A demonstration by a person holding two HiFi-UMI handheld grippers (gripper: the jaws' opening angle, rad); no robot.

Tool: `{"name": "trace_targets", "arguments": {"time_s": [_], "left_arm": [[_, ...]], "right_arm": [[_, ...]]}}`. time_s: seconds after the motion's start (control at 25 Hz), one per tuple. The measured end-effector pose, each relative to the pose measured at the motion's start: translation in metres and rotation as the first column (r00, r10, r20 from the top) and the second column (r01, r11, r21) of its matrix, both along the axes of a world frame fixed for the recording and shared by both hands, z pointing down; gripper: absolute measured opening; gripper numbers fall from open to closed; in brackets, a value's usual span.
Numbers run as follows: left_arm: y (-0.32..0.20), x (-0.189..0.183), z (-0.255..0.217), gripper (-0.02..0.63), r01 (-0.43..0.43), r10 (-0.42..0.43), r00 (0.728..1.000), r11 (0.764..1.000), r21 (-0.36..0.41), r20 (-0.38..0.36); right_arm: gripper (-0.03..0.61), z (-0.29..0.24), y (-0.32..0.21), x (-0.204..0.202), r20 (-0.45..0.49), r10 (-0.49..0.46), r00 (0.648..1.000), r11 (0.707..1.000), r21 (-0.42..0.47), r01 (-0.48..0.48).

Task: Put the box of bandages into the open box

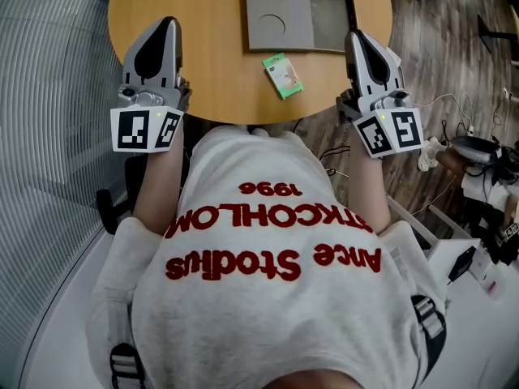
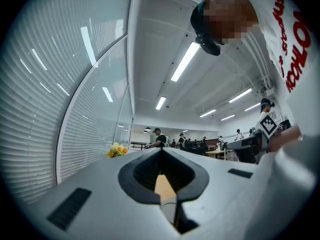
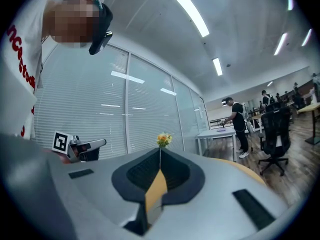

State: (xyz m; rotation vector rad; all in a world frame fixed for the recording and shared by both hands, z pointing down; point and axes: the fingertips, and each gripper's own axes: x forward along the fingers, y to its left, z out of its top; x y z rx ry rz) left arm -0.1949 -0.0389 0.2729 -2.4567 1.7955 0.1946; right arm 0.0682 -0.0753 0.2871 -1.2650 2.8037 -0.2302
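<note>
The box of bandages (image 1: pixel 283 74) is small, green and white, and lies flat on the round wooden table (image 1: pixel 203 47) between my two grippers. Behind it sits the open box (image 1: pixel 331 19), a dark tray with its grey lid (image 1: pixel 278 14) folded out to the left. My left gripper (image 1: pixel 168 24) is held over the table's near left edge, jaws together and empty. At the near right edge, my right gripper (image 1: pixel 355 36) is also shut on nothing. Both gripper views tilt up at the ceiling; the left gripper (image 2: pixel 161 151) and right gripper (image 3: pixel 160 151) each show closed tips, and neither box appears there.
The person's white sweatshirt (image 1: pixel 268 250) fills the lower head view. Cables and gear (image 1: pixel 478 160) lie on the wooden floor at the right. A blinds-covered glass wall (image 1: pixel 49 96) runs along the left. Yellow flowers (image 3: pixel 162 139), an office chair (image 3: pixel 274 129) and distant people show in the gripper views.
</note>
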Motion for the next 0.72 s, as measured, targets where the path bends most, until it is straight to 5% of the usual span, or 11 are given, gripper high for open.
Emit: {"name": "trace_targets", "arguments": {"time_s": [0.4,0.72], "left_arm": [[-0.03,-0.008,0.009,0.006,-0.014,0.013,1.0,0.999,-0.043,-0.02],[-0.041,-0.005,0.038,0.006,0.041,-0.042,0.999,0.994,-0.098,-0.015]], "right_arm": [[0.008,0.011,-0.027,-0.026,-0.011,-0.022,1.0,0.998,-0.056,0.022],[0.01,0.064,-0.029,-0.051,-0.033,-0.145,0.989,0.969,-0.208,0.135]]}}
